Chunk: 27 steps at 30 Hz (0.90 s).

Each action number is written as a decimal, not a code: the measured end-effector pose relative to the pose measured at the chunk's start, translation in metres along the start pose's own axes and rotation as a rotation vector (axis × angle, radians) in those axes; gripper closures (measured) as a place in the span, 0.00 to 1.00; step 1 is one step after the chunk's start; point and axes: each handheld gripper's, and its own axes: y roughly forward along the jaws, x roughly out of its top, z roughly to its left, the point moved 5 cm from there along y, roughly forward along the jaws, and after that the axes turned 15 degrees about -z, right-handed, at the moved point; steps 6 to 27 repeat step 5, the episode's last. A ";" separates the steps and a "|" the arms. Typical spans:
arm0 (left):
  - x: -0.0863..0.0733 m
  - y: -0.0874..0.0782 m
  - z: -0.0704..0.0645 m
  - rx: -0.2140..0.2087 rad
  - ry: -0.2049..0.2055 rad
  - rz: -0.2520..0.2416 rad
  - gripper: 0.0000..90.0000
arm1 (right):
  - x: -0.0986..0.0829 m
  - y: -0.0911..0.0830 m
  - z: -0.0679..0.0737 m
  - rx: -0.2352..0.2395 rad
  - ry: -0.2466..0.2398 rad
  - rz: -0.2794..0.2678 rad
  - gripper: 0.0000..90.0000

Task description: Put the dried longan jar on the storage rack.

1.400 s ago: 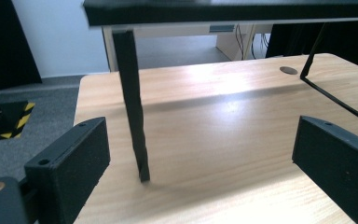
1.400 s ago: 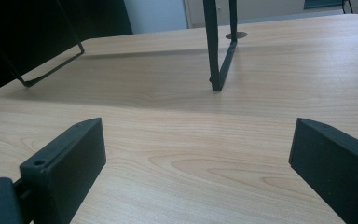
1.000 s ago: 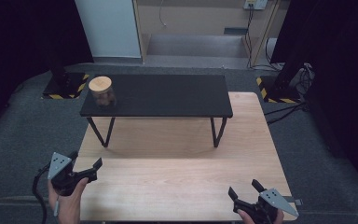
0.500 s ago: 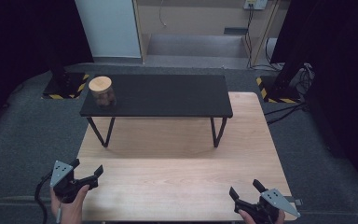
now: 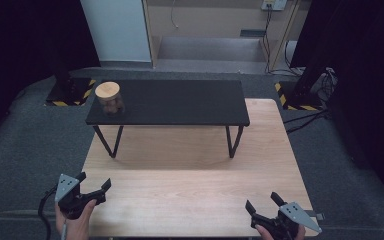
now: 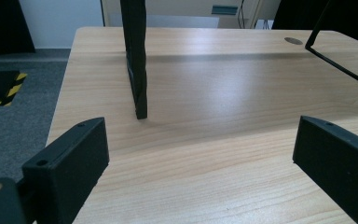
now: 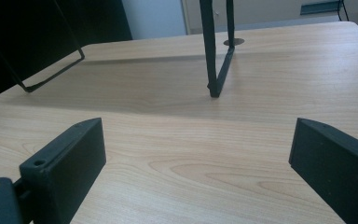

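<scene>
Left gripper (image 5: 93, 184): jaws spread wide, nothing between them, held over the near left corner of the wooden table (image 5: 190, 200).
Right gripper (image 5: 263, 202): jaws also apart and empty, at the near right edge of the table.
Black bench (image 5: 180, 102): stands on the far half of the table on thin metal legs.
Jar (image 5: 109, 98): clear, with a round wooden lid, on the bench's left end, well apart from both grippers.
</scene>
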 end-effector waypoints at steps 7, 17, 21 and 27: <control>-0.001 -0.004 -0.003 -0.013 -0.002 0.000 0.02 | 0.002 -0.003 0.003 0.004 -0.005 -0.003 0.04; -0.001 -0.004 -0.003 -0.013 -0.002 0.000 0.02 | 0.002 -0.003 0.003 0.004 -0.005 -0.003 0.04; -0.001 -0.004 -0.003 -0.013 -0.002 0.000 0.02 | 0.002 -0.003 0.003 0.004 -0.005 -0.003 0.04; -0.001 -0.004 -0.003 -0.013 -0.002 0.000 0.02 | 0.002 -0.003 0.003 0.004 -0.005 -0.003 0.04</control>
